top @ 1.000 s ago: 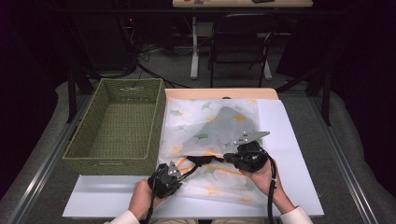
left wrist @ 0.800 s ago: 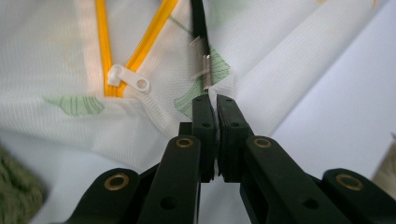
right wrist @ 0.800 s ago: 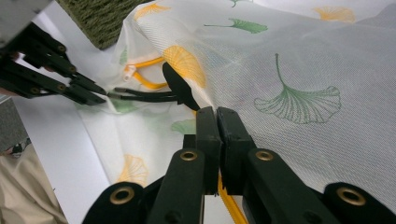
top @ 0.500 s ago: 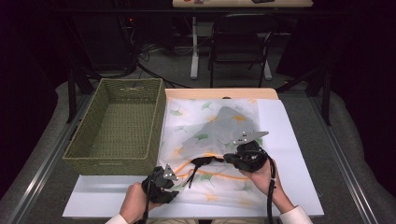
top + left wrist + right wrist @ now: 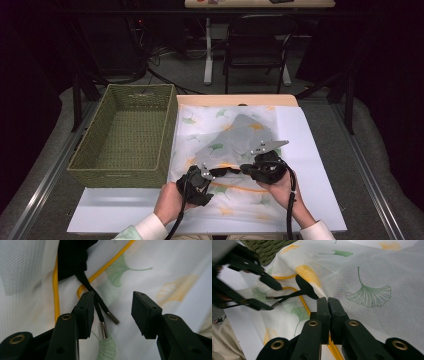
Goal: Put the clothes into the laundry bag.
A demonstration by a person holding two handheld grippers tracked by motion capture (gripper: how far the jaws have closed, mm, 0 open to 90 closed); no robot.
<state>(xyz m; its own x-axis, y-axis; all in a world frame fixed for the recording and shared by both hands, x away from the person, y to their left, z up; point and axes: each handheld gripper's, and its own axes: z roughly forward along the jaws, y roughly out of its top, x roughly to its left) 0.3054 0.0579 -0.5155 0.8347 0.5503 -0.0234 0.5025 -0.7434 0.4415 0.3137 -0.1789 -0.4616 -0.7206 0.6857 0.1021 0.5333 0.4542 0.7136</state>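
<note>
A white mesh bag printed with green and yellow leaves lies spread on the table, edged with a yellow trim. A black cord with two metal tips hangs from a black tab at that edge. My left gripper is open, with the cord's tips lying between its jaws near the left one. My right gripper is shut on the bag's fabric at the yellow trim, just right of the tab. In the high view the left gripper and right gripper face each other at the bag's near edge.
A green woven basket with nothing in it stands left of the bag, touching its edge. A white sheet covers the table under the bag. The table's metal rails run along both sides.
My left gripper first drew back toward the person, then moved forward and right, bringing its open jaws around the cord's tips. The right gripper has stayed put on the bag.
</note>
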